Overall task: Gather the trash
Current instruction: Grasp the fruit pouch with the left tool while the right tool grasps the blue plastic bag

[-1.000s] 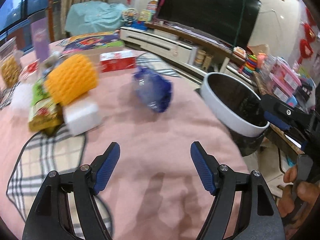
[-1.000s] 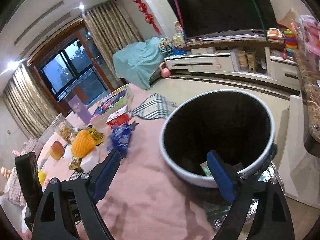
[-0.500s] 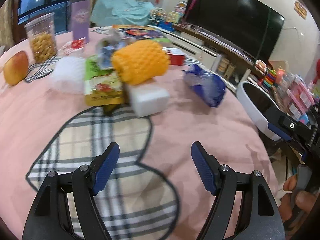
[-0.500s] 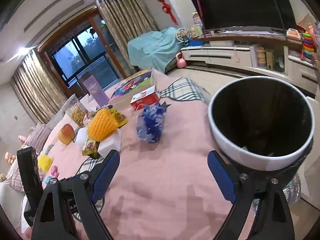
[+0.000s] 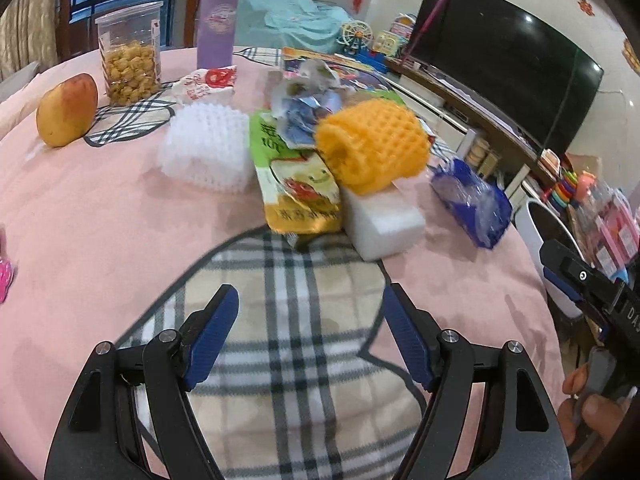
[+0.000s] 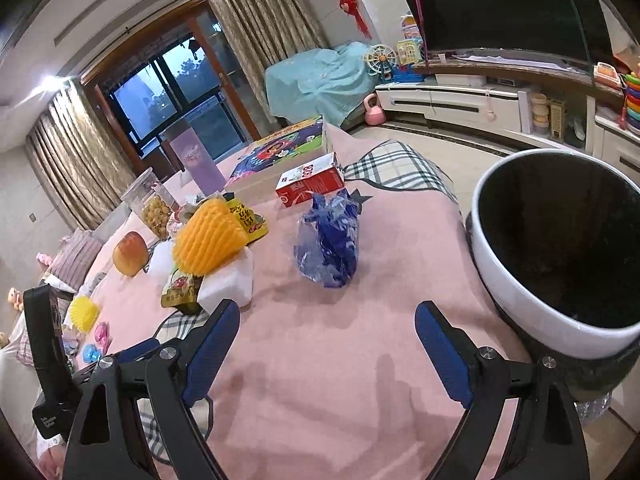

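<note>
Trash lies on the pink tablecloth (image 5: 100, 216): an orange foam net (image 5: 374, 148), a white foam block (image 5: 384, 220), a green and yellow snack bag (image 5: 298, 184), a white foam net (image 5: 206, 152) and a crumpled blue plastic bag (image 5: 474, 204). My left gripper (image 5: 310, 332) is open and empty above a plaid patch, short of the pile. My right gripper (image 6: 326, 344) is open and empty, near the blue bag (image 6: 330, 246). The white bin (image 6: 556, 248) with a dark inside stands at the table's right edge.
An apple (image 5: 66, 114), a snack jar (image 5: 130, 66), a purple bottle (image 5: 216, 20), a red and white carton (image 6: 310, 184) and a colourful box (image 6: 280, 148) stand farther back. Small toys (image 6: 86, 314) lie at the left. A TV and cabinet are behind.
My left gripper has swung left from the bin and blue bag toward the trash pile. My right gripper has drawn back from over the bin and faces the table. Both stay open.
</note>
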